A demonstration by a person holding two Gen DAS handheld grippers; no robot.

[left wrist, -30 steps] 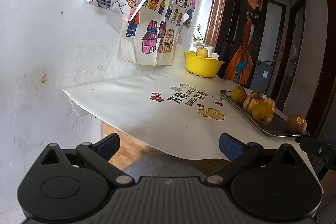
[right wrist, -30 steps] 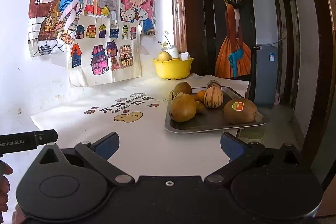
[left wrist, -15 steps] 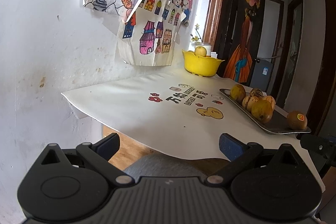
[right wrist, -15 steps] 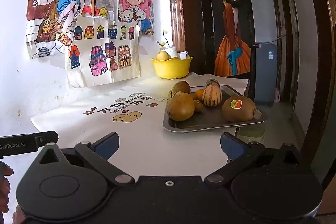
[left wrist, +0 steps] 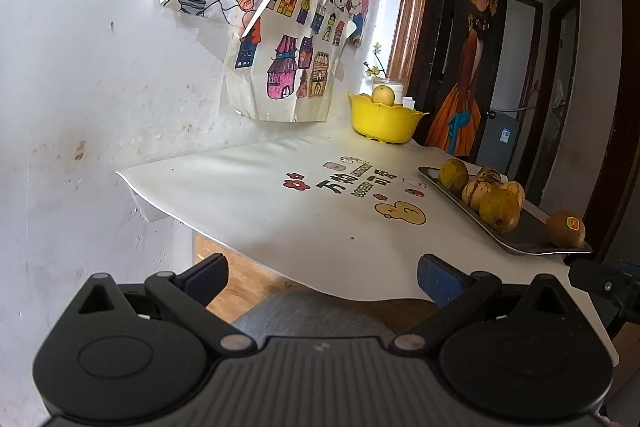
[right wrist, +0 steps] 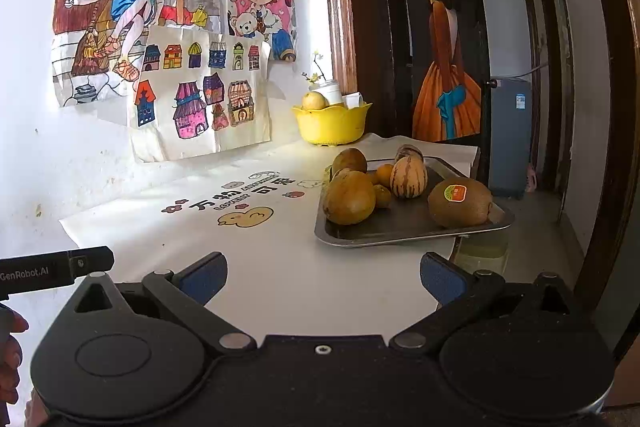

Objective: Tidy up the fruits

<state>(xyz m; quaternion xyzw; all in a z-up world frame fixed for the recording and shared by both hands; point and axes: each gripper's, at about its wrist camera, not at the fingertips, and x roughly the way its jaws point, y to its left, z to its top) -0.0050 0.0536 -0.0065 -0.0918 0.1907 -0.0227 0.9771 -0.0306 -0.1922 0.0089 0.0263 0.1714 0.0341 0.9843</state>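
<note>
Both the left gripper (left wrist: 322, 277) and the right gripper (right wrist: 323, 275) have matte black bodies with round covers, silver rivets and blue finger pads (right wrist: 440, 277), with white "GenRobot.AI" lettering at 9 o'clock.

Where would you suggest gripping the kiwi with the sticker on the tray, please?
Take the kiwi across its narrow middle, near the sticker, with the right hand-held gripper coming from the tray's near edge. It lies lengthwise along that edge, apart from the other fruit, so both fingers likely have room.

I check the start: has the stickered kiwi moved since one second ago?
No. The kiwi still lies in the near right corner of the tray.
</note>
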